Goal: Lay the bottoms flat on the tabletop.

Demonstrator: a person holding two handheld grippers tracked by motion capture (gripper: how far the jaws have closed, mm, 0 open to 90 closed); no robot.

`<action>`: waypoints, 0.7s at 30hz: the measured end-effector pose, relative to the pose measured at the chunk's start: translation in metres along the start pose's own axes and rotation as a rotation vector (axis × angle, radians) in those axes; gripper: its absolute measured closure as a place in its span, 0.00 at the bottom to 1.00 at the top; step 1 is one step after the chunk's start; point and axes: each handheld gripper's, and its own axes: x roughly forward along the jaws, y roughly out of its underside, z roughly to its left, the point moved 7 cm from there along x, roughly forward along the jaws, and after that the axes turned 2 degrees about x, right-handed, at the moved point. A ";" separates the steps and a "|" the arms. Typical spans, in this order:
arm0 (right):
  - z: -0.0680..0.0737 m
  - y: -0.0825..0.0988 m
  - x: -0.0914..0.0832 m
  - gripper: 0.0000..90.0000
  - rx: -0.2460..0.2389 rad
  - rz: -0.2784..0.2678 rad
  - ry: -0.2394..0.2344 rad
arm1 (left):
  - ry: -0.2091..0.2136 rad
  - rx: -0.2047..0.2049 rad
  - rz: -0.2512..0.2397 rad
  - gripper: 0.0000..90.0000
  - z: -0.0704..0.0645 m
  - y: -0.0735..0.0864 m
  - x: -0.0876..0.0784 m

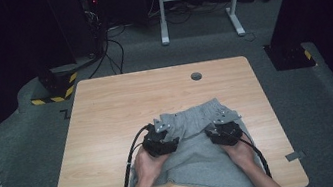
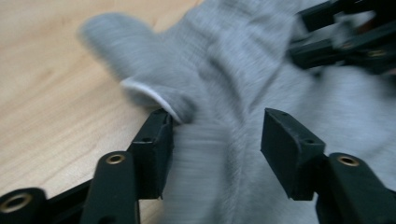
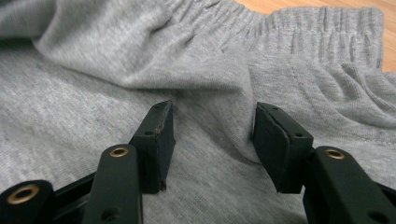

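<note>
Grey knit shorts lay mid-table, between your hands.
Your left gripper and right gripper stood open, gripping nothing; closing there risked pinching both layers, bunching the fold.

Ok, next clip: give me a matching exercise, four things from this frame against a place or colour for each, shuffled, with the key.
Things:
1. shorts
2. table
3. left tongs
4. round hole

Descriptions:
A. light wood
B. grey fabric, elastic waistband toward the far side
C. in the tabletop near the far edge
D. open over the cloth's left part

Pairs: 1-B, 2-A, 3-D, 4-C
</note>
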 end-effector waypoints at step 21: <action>0.002 -0.002 0.002 0.54 -0.016 0.003 -0.053 | -0.236 -0.009 0.088 0.67 0.072 0.005 0.021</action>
